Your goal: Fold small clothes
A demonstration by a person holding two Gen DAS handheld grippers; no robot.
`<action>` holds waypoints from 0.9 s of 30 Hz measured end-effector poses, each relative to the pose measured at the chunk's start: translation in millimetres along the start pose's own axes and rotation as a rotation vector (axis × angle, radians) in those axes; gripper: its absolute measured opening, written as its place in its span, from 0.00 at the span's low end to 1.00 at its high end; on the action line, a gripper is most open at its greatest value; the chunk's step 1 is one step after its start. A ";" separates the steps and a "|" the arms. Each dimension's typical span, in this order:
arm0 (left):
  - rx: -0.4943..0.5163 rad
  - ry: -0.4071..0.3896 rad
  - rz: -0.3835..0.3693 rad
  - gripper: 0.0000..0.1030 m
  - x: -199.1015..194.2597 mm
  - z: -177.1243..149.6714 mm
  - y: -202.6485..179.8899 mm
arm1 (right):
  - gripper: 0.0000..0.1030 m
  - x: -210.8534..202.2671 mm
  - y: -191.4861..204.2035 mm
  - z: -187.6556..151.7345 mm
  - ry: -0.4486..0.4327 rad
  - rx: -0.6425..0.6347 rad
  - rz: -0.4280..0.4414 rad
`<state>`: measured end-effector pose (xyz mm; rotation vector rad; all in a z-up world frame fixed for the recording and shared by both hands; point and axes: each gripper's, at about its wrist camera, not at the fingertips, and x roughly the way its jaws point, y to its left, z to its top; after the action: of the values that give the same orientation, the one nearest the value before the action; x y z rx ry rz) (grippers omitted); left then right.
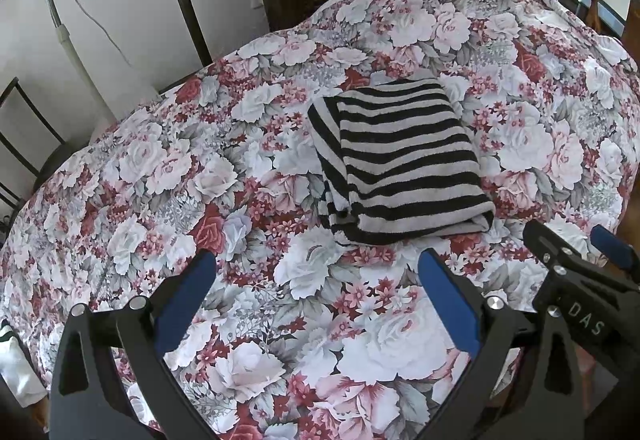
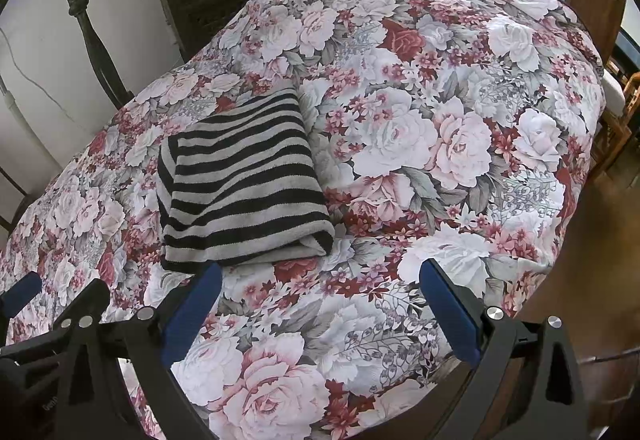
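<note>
The striped garment (image 1: 404,156) lies on the flowered bedspread (image 1: 160,176), just beyond both tongs and touching neither. From the left tongs (image 1: 316,304) it sits ahead and slightly right; from the right tongs (image 2: 318,304) it sits ahead to the left. Both tongs hang released, blue pads spread wide, empty. The garment is folded into a compact rectangle, black and grey stripes, rolled fold at its near edge.

I am working in a home bedroom: a floral quilt (image 2: 420,144) is covering a bed with a dark metal bedpost (image 2: 80,12).
</note>
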<state>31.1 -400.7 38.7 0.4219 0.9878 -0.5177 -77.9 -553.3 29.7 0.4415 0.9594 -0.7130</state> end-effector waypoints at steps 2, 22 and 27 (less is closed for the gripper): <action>-0.001 -0.001 -0.001 0.95 -0.1 0.1 -0.3 | 0.97 0.2 0.0 0.2 -0.001 -0.002 0.000; -0.002 0.002 0.004 0.95 0.1 2.8 -2.2 | 0.97 0.0 -0.1 0.0 -0.001 -0.004 0.000; 0.009 -0.002 0.008 0.95 -1.5 1.1 -2.4 | 0.97 0.0 -0.2 0.0 -0.001 -0.004 0.001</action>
<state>29.8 -402.9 40.3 0.4329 0.9822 -0.5157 -78.0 -553.4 29.7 0.4382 0.9595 -0.7106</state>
